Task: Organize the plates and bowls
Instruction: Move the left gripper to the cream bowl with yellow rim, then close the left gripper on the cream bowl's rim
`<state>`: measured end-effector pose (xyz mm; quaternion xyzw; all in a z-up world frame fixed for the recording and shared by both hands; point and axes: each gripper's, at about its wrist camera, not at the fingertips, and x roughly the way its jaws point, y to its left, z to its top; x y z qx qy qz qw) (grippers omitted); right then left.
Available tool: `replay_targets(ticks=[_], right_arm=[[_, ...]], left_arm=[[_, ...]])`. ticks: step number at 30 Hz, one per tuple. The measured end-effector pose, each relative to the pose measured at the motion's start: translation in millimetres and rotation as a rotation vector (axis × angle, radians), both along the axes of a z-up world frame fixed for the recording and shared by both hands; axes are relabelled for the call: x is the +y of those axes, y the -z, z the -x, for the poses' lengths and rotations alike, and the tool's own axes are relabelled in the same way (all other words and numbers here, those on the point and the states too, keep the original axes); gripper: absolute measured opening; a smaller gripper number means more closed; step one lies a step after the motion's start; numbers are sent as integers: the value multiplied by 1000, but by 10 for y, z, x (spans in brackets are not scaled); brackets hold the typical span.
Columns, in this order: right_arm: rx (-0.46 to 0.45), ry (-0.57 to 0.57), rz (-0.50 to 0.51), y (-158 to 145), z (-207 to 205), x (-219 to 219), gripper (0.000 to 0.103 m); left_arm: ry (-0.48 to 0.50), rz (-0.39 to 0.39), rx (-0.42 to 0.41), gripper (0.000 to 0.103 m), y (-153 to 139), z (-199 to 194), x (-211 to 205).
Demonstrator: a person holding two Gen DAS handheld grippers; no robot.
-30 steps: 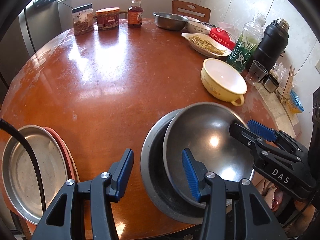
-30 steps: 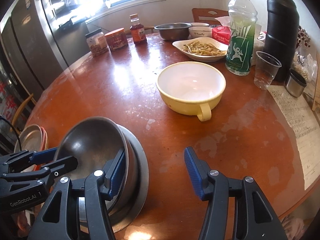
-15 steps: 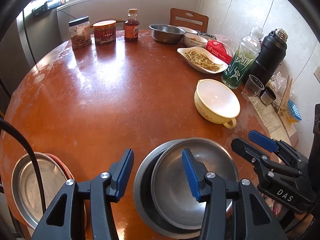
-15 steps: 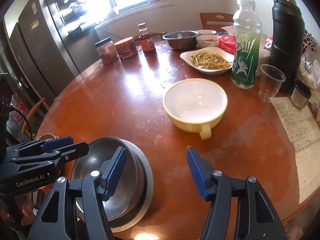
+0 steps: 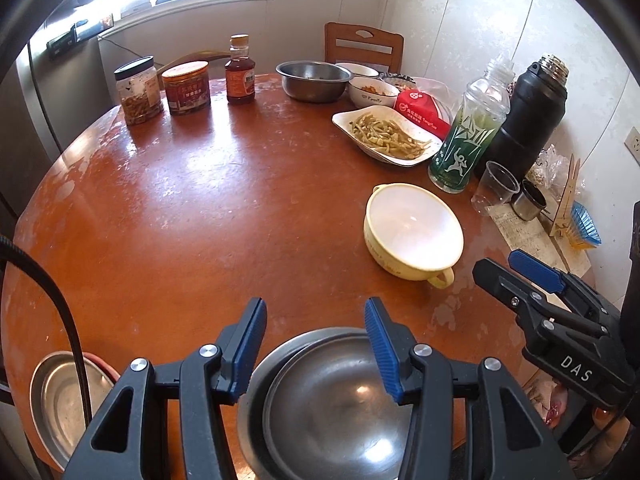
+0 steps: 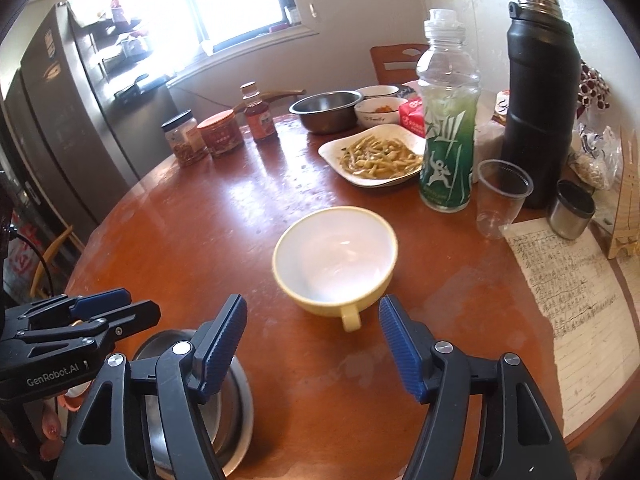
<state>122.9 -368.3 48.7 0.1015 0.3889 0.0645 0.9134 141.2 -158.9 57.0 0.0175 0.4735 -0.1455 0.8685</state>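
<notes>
Steel bowls: round stainless steel bowl [image 5: 336, 408] nested inside a wider round steel basin [image 5: 256, 384], near edge of the round reddish-brown wooden counter [image 5: 192, 216]
Left gripper [image 5: 316, 348]: blue-padded, jaws at a narrow gap, nothing between the pads, above the nested steel bowls, not touching them
Right gripper [image 6: 314, 340]: jaws have just been opening, now wide, empty; counter surface between the pads, handle of the pale yellow bowl just ahead
Yellow bowl: pale yellow round ceramic bowl with small loop handle [image 6: 336, 260], upright, empty, mid-counter, apart from the steel stack
Steel plate: flat round steel plate [image 5: 60, 396] on a red plate, near left counter edge, well apart from the stack
Far side: white dish of pale green strips [image 6: 376, 156], green-labelled clear plastic bottle [image 6: 448, 120], black flask [image 6: 540, 92], clear plastic cup [image 6: 500, 200], three jars, another steel bowl [image 6: 326, 110]
Paper: handwritten sheet [image 6: 576, 292] at right edge
</notes>
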Motion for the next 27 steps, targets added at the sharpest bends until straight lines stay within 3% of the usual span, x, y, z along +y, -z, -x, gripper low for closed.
replay_targets(ticks=[9, 23, 27], right_arm=[[6, 27, 2, 46, -198, -190, 71], [62, 67, -10, 361, -588, -412, 71], [82, 60, -11, 476, -689, -414, 59]], left_arm=[[26, 5, 27, 51, 26, -258, -231], [33, -19, 136, 51, 344, -771, -556], [40, -30, 176, 51, 477, -882, -646]])
